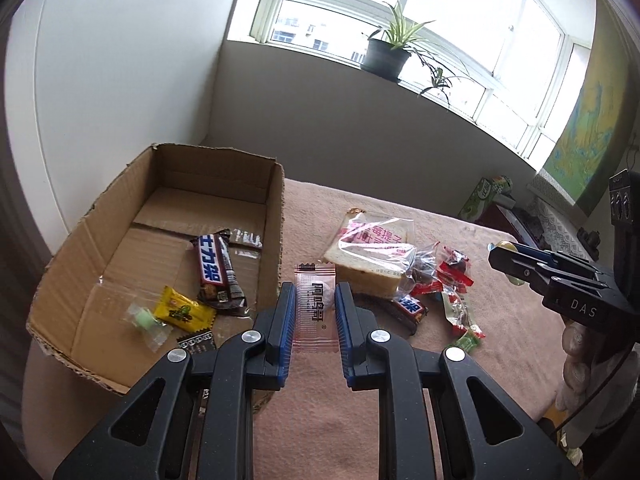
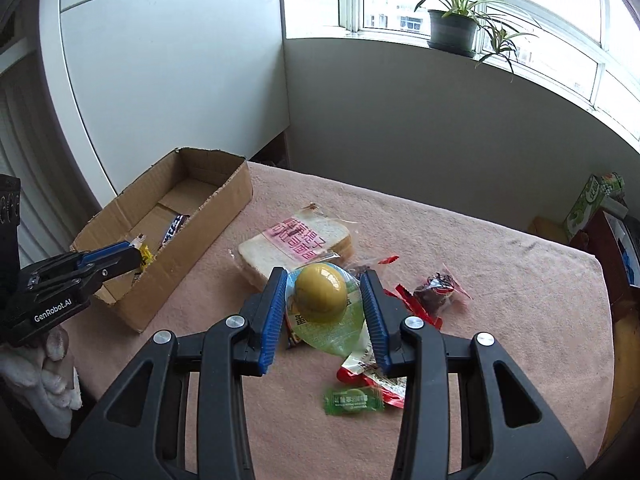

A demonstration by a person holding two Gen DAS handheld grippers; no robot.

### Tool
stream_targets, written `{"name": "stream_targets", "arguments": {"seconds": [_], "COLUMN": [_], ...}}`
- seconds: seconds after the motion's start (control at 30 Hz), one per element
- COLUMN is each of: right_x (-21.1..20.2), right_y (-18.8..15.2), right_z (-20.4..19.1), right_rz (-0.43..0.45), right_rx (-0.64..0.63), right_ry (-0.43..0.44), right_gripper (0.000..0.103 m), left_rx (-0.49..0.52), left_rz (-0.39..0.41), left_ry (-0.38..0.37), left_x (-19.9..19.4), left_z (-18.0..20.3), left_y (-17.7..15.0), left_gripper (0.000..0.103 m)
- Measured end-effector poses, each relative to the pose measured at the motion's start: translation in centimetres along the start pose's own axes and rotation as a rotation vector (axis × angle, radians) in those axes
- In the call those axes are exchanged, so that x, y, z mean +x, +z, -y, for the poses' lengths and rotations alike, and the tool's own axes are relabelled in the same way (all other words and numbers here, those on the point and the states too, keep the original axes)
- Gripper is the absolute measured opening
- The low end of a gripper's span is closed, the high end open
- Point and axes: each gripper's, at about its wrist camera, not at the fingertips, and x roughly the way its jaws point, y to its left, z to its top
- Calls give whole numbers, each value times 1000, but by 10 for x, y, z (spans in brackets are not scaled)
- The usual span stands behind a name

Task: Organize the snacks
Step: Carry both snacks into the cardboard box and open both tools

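My left gripper is shut on a clear pink-edged candy packet held above the table beside the cardboard box. The box holds a chocolate bar, a yellow candy, a green candy and a dark packet. My right gripper is shut on a jelly cup with a yellow dome, held above the snack pile. On the pink cloth lie a wrapped bread slice, red packets, a dark candy and a green candy.
The box stands at the table's left. A white wall panel is behind it. A potted plant sits on the windowsill. A green carton and clutter stand off the table's right end.
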Motion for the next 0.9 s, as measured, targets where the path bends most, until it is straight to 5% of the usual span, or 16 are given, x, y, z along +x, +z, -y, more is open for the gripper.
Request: {"name": "stream_targets", "arguments": {"seconds": [0.33,0.9], "right_x": [41,99], "right_y": [42,73], "right_z": [-74,-131], "right_rz": [-8,-76], "right_rx": [-84,-83], "right_ry": [95,200], "right_gripper": [39,41], "left_rx": [-76,-123], "left_rz": [41,26], "left_ry": [122,144], "left_x": [-11,-12], "left_z": [-57,-85], "left_y": [1,-1], "left_gripper": [18,18]}}
